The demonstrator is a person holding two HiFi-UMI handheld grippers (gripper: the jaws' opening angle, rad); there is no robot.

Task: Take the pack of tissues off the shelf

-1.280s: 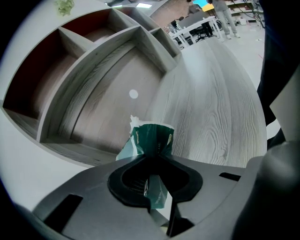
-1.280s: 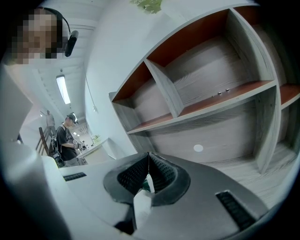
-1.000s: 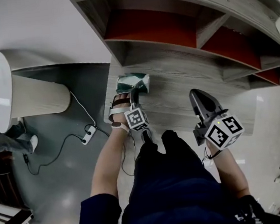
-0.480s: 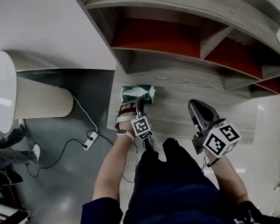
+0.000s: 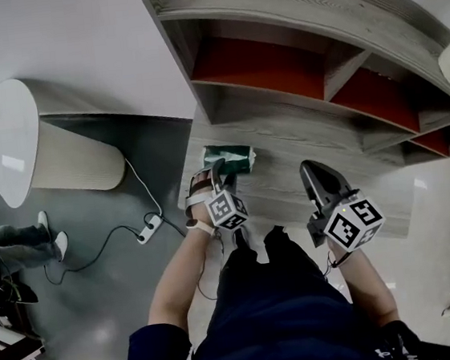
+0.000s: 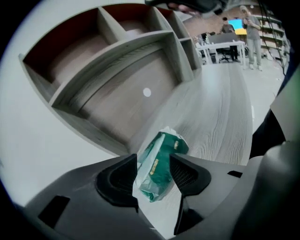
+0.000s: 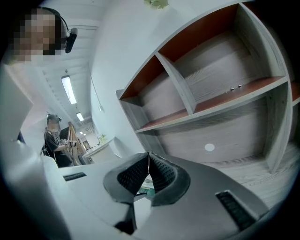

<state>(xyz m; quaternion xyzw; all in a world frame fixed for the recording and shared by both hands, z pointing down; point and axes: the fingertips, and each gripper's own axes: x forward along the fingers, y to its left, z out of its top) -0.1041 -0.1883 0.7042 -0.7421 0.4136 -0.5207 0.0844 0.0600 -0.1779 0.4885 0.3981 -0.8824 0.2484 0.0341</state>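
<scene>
**Tissue pack lies on the shelf's base board, between your opened left jaws**

From your head camera, the grey wood-grain shelf unit [image 5: 287, 15] stands in front of you and fills the upper right of the view. Its compartments have red back panels [image 5: 256, 59], and an upright divider [image 5: 332, 54] splits the upper row. In the right gripper view, a few small specks [image 7: 234, 87] sit on a middle shelf board, too small to identify. A round white dot [image 7: 209, 147] marks the back wall of the compartment below it.

The green pack of tissues [image 5: 238, 156] is in none of these compartments. It lies on the wide wood-grain base board [image 5: 309, 137] in front of the lowest compartment, near the board's left end.

Your left gripper [image 6: 153, 161] points down at the pack. Its jaws stand wide and have just been opening. The pack sits between them on the board. The right pad is clear of the wrapper and the left pad is just beside its crinkled edge, so nothing is clamped.

Your right gripper [image 7: 149, 164] is to the right, well apart from the pack. Its jaws are closed tip to tip with nothing between them.

On the grey floor to the left of the shelf lies a white power strip [image 5: 150, 226] with its cable.
</scene>
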